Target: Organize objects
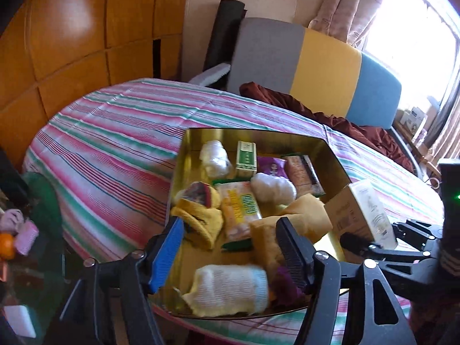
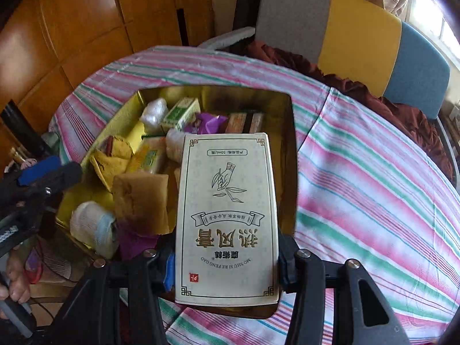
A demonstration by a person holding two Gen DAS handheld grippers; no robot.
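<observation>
Claws sit nearest: the right claw [image 2: 227, 261] grips a cream box [image 2: 227, 218] by its sides, over the 5 o'clock corner of the gold tin [image 2: 291, 155]. The left claw [image 1: 230, 247] hangs open and empty above a rolled sock [image 1: 227, 290]. The tin, full of packets, rests on the striped counter [image 2: 373, 172]. Beyond, at 1 o'clock, stands a chair [image 1: 322, 69].

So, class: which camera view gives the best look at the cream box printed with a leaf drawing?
The right wrist view: the cream box, clamped in the right gripper, shows its whole printed face. The left wrist view catches the box only at an angle, at the right edge, over the gold tin.
</observation>
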